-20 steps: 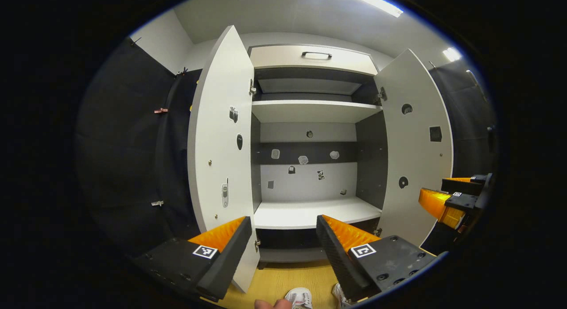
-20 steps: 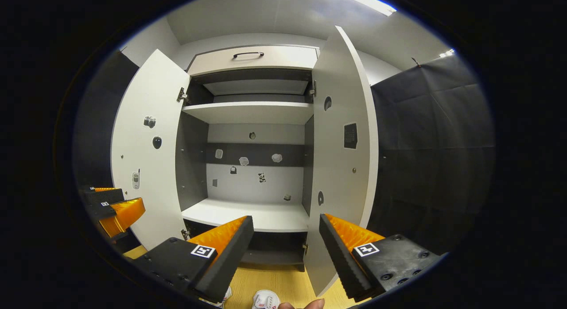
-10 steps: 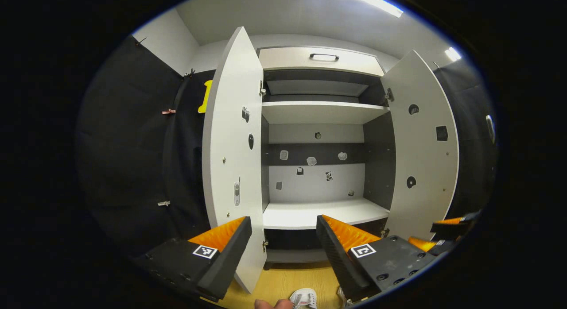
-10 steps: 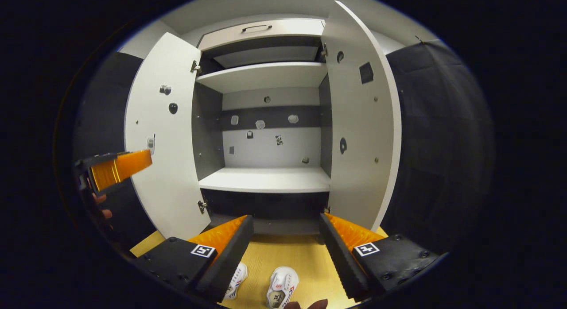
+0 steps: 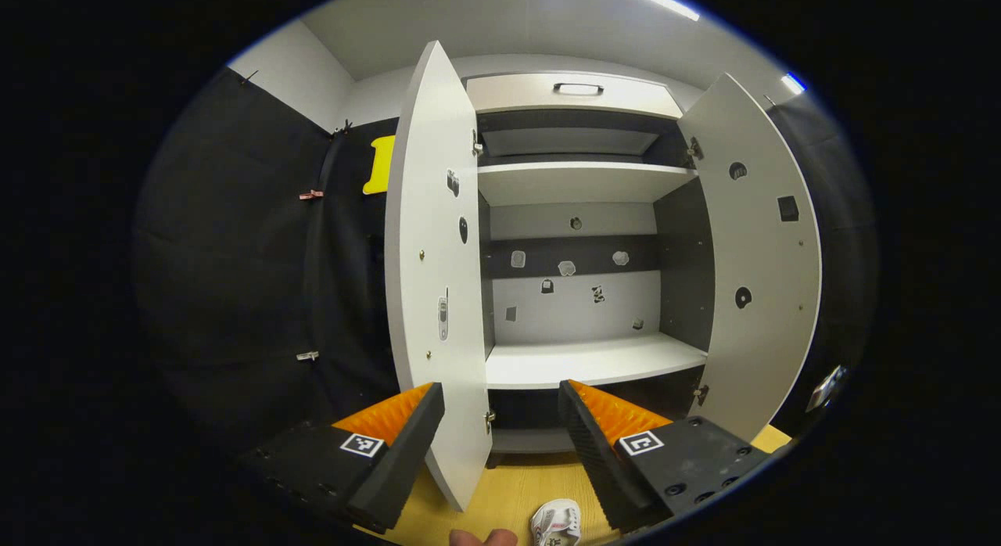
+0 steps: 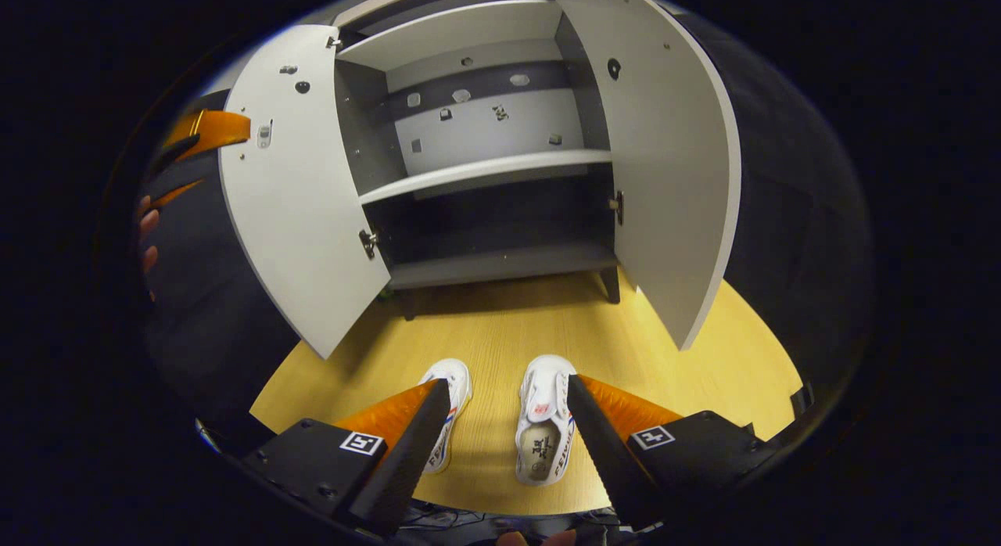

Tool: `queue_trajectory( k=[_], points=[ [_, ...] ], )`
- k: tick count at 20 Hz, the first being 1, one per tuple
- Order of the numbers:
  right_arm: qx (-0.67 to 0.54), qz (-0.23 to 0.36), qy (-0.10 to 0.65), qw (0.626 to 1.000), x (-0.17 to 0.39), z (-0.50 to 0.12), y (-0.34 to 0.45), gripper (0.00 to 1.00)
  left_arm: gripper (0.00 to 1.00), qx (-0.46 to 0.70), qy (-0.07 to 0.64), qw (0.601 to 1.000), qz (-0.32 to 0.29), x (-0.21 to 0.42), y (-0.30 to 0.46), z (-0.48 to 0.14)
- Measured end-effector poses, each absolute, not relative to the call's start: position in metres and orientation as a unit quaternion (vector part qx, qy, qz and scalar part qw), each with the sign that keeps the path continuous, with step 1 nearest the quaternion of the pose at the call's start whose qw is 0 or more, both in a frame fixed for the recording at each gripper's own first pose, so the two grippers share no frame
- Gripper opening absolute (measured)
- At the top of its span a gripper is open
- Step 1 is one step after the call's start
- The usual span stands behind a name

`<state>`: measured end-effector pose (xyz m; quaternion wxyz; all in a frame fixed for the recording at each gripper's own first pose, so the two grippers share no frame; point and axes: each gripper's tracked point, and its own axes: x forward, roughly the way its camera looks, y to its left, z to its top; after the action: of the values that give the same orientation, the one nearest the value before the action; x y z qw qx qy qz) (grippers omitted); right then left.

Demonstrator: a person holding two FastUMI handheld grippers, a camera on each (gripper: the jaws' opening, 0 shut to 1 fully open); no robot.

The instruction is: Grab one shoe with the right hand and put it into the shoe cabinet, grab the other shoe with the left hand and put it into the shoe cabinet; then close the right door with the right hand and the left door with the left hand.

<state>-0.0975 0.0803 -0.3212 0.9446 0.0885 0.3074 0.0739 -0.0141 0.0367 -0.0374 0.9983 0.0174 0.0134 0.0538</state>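
My right gripper (image 6: 507, 444) tips down over a pair of white shoes on the yellow wooden floor (image 6: 665, 358) in front of the open shoe cabinet (image 6: 485, 167); its fingers stand wide apart, clamped on nothing, framing the right-hand shoe (image 6: 546, 421) between them while the left-hand shoe (image 6: 447, 409) sits partly behind my left finger. Both shoes lie side by side, close but apart, soles down; their long axes run toward the cabinet, toes pointing at it, heel openings facing me.

They look to me like small canvas or soft-sided sneakers; I judge them light, with a pliable upper and a stiffer sole, so a pinch across the collar or the sides near the heel opening should hold, whereas a squeeze on the toe cap could slip or crush; a grip across the width suits the way my fingers already line up.

My left gripper (image 5: 500, 436) hangs level facing the cabinet, fingers likewise spread and empty; one shoe (image 5: 557, 521) peeks in at the bottom edge. The left door (image 5: 434, 296) and right door (image 5: 762, 280) both stand open; the white shelf (image 5: 590, 362) inside is bare; neither shoe has been lifted yet.
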Motion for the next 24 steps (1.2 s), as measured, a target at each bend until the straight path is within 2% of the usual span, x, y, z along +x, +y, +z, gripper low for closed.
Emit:
queue_trajectory(
  k=[6,10,12,14,15,19,21,24],
  points=[
    [0.085,0.072,0.371,0.922,-0.110,-0.410,0.090,0.94,0.93,0.017,0.043,0.997,0.054,-0.022,0.037,-0.068],
    [0.070,0.047,0.391,0.916,-0.095,-0.457,0.086,0.77,0.93,0.017,0.054,0.996,0.063,-0.024,0.044,-0.081],
    [0.057,0.030,0.384,0.921,-0.082,-0.473,0.084,0.63,0.93,0.014,0.056,0.996,0.067,-0.024,0.048,-0.084],
    [0.053,0.007,0.373,0.926,-0.066,-0.487,0.082,0.31,0.93,0.016,0.058,0.996,0.070,-0.022,0.052,-0.085],
    [0.059,0.001,0.365,0.929,-0.059,-0.488,0.084,0.25,0.93,0.018,0.057,0.996,0.072,-0.021,0.053,-0.085],
    [0.048,-0.013,0.324,0.945,-0.031,-0.495,0.084,0.24,0.93,0.027,0.048,0.996,0.077,-0.017,0.059,-0.081],
    [0.045,0.000,0.326,0.944,-0.034,-0.492,0.086,0.12,0.93,0.032,0.047,0.995,0.077,-0.014,0.061,-0.079],
    [0.066,0.018,0.347,0.935,-0.034,-0.489,0.085,0.07,0.93,0.039,0.043,0.995,0.076,-0.011,0.063,-0.076]
  ],
)
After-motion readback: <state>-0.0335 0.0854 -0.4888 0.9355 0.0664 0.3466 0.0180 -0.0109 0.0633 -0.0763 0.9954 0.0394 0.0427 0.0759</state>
